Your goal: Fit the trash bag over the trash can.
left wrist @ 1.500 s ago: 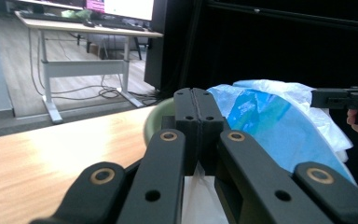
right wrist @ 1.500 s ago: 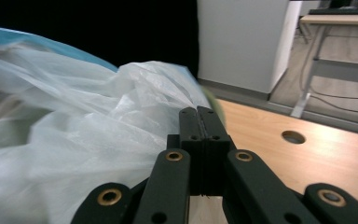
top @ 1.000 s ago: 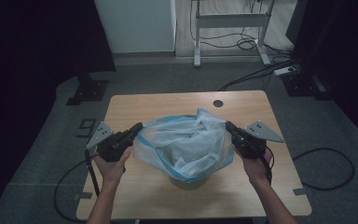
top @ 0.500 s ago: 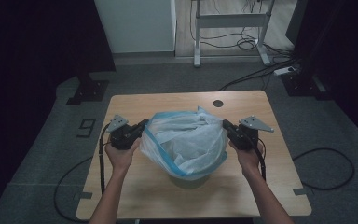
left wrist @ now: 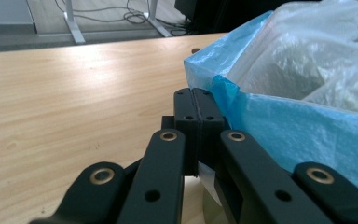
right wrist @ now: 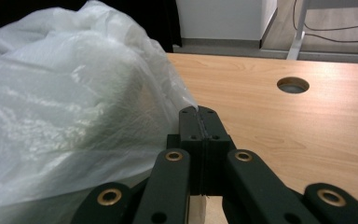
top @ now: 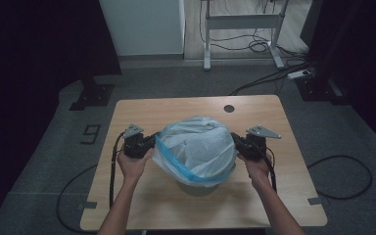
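A translucent white plastic bag (top: 196,147) with a blue rim band bulges in a dome over a small grey-green bin (top: 196,188) at the middle of the wooden table (top: 176,110). My left gripper (top: 152,142) is at the bag's left side, shut on the blue rim (left wrist: 284,130); its jaws (left wrist: 198,93) meet with a scrap of film between them. On the bag's right side my right gripper (top: 235,142) is shut on the white film (right wrist: 74,116), which runs into its closed tips (right wrist: 199,110). A hand holds each gripper from below.
A round cable hole (top: 229,108) sits in the table's far right part. Cables (top: 112,166) trail from both grippers over the near edge. Beyond the table are a desk frame (top: 242,22), floor cables and a dark stand (top: 93,90).
Both grippers have come down and slightly inward with the bag's rim. The bag, spread open a second ago, now puffs up as a dome over the bin.
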Available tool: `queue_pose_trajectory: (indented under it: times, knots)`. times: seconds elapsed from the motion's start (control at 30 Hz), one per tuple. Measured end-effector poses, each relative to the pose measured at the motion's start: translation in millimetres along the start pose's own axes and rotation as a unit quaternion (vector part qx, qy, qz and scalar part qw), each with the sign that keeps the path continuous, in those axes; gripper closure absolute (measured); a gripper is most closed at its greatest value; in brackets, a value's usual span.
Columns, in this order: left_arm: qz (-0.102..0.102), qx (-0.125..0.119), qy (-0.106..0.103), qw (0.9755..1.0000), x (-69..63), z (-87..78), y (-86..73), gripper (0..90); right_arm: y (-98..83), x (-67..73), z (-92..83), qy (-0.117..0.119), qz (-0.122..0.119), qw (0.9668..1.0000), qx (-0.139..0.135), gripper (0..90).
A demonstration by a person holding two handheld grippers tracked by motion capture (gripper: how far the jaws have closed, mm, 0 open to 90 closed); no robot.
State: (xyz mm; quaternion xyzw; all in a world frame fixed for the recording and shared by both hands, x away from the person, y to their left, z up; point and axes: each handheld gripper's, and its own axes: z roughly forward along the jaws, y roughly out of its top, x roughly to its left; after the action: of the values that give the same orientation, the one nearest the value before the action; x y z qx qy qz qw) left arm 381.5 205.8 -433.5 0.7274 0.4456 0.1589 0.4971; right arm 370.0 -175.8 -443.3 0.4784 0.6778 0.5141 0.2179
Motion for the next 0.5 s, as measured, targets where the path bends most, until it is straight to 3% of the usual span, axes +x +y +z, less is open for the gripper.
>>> queue_pose_trajectory:
  times: [0.5]
  knots:
    - [-0.002, 0.036, -0.02, 0.9991, -3.0, 13.4, -12.1, 89.6, -13.4, -6.1, 8.8, 0.015, 0.02, 0.9991, 0.033, 88.8]
